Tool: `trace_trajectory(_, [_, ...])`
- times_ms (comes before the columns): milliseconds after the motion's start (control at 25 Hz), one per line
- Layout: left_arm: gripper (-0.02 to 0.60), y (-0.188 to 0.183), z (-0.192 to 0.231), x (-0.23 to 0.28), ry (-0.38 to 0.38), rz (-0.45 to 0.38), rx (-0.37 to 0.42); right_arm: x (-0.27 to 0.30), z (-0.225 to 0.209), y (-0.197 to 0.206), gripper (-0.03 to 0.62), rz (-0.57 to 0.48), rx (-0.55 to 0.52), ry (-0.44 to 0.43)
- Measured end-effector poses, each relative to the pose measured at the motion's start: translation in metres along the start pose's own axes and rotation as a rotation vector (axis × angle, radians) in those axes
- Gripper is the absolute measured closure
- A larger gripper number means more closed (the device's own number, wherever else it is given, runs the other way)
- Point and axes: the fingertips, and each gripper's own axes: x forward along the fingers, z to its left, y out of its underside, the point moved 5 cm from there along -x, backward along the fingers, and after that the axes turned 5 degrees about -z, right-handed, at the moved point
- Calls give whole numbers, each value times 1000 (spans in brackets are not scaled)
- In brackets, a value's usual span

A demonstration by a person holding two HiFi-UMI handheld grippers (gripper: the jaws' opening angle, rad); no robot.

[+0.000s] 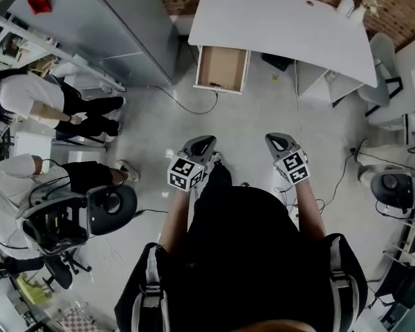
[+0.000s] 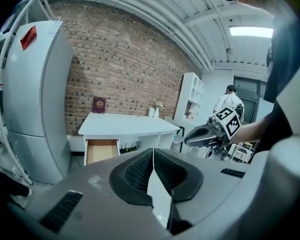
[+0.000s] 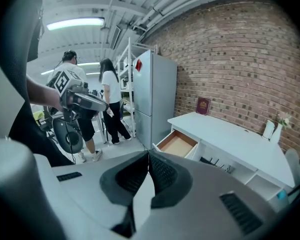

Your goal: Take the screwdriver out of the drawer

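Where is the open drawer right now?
The drawer sits pulled out under the left end of the white desk, head view top centre, right of the grey refrigerator.

Two grippers, the left gripper (image 1: pixel 203 142) and the right gripper (image 1: pixel 278 141); two marker cubes, the left cube (image 1: pixel 185 173) and the right cube (image 1: pixel 294 167); one white desk (image 1: pixel 277 19); one open drawer (image 1: pixel 222 68); one fridge (image 1: pixel 104 19), one red tag (image 1: pixel 39 3) on it; one dark red book (image 3: pixel 203 106); two pale vases, one vase (image 1: pixel 345 5) beside the other vase (image 1: pixel 364 9); two people in white tops at the left, one person (image 1: pixel 21 92) above the other person (image 1: pixel 14 178); one capped person (image 2: pixel 229 101) at the right; one black chair (image 1: pixel 114 209); one white shelf unit (image 2: pixel 192 101).
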Motion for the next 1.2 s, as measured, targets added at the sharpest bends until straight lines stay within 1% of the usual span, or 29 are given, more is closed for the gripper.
trace_trajectory(160, [563,-5,27,5,9,7,-13,24,-4,-10,537,21,-4,-2])
trace_trajectory(280, [563,-7,49,8,17,10,-18,43,-5,-20,537,13,-7,2])
trace_trajectory(480, [563,-13,71,18,35,15,-30,61,-10,-29,537,30,-8,8])
trace_trajectory(640, [563,-16,95,20,49,27,-31,79,-12,-39,537,39,-6,22])
trace_trajectory(960, [563,-26,133,29,90,24,-22,111,-12,-48,537,71,-10,39])
trace_trajectory(1080, [563,-31,147,33,96,15,-14,125,-12,-53,537,81,-27,35])
trace_trajectory(1200, [563,-36,159,36,100,4,-8,143,-8,-54,537,96,-66,16])
